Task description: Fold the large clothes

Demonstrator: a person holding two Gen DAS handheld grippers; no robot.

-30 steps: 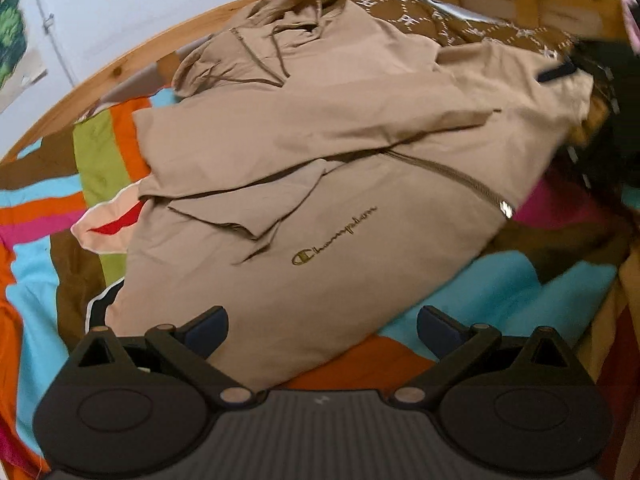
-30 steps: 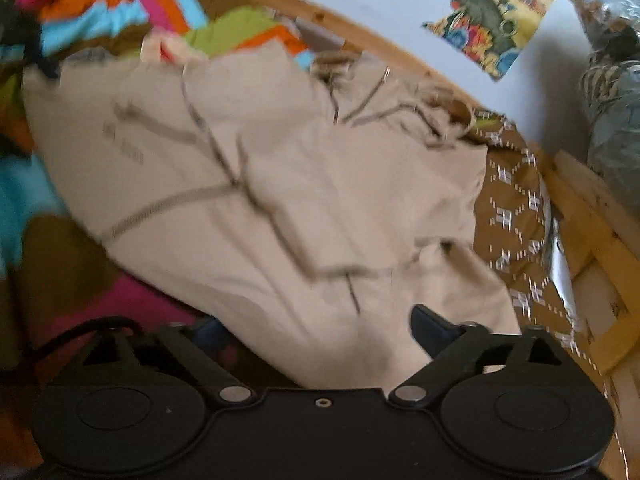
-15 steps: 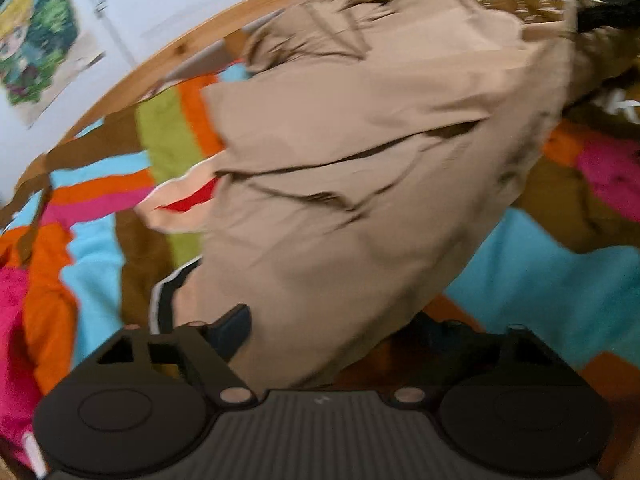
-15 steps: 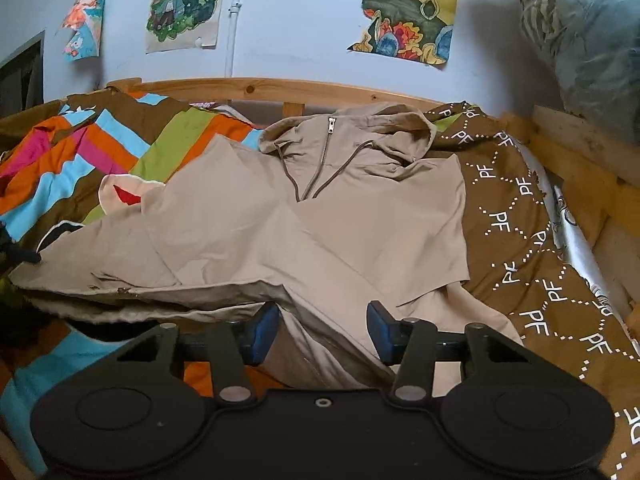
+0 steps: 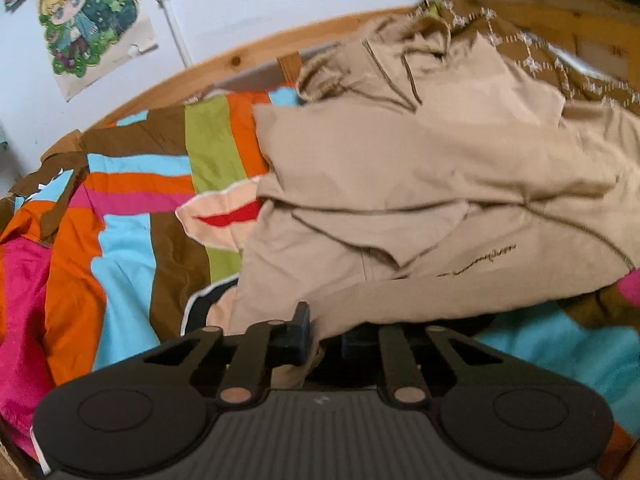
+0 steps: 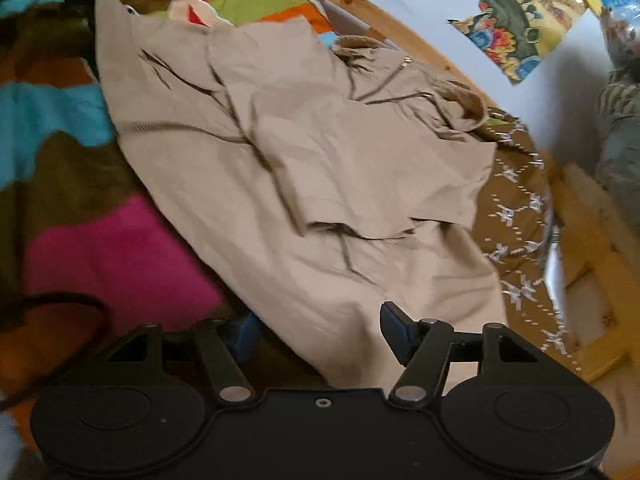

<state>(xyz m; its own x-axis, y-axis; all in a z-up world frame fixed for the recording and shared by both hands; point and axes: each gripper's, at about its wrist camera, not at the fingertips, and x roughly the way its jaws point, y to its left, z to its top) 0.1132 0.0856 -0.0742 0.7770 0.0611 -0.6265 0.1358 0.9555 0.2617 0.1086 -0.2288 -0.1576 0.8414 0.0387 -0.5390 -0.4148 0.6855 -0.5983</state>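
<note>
While the tan hoodie [image 5: 420, 184] lies spread across the bed, ahead of both tools, the left hand-held gripper [image 5: 324, 332] has its jaws drawn close together on the hem of the garment, a fold of tan cloth pinched between them. To its left the striped bedcover [image 5: 120, 208] shows bands of orange, pink, blue, brown and green. Just beyond the pinched edge a line of dark embroidered script [image 5: 476, 262] runs across the fabric, too blurred to read. The right hand-held gripper [image 6: 320, 332] stands with jaws wide apart, the hoodie's edge lying loosely between them; brown patterned bedding [image 6: 516, 208] lies to its right, against the wooden bed frame [image 6: 592, 232].
</note>
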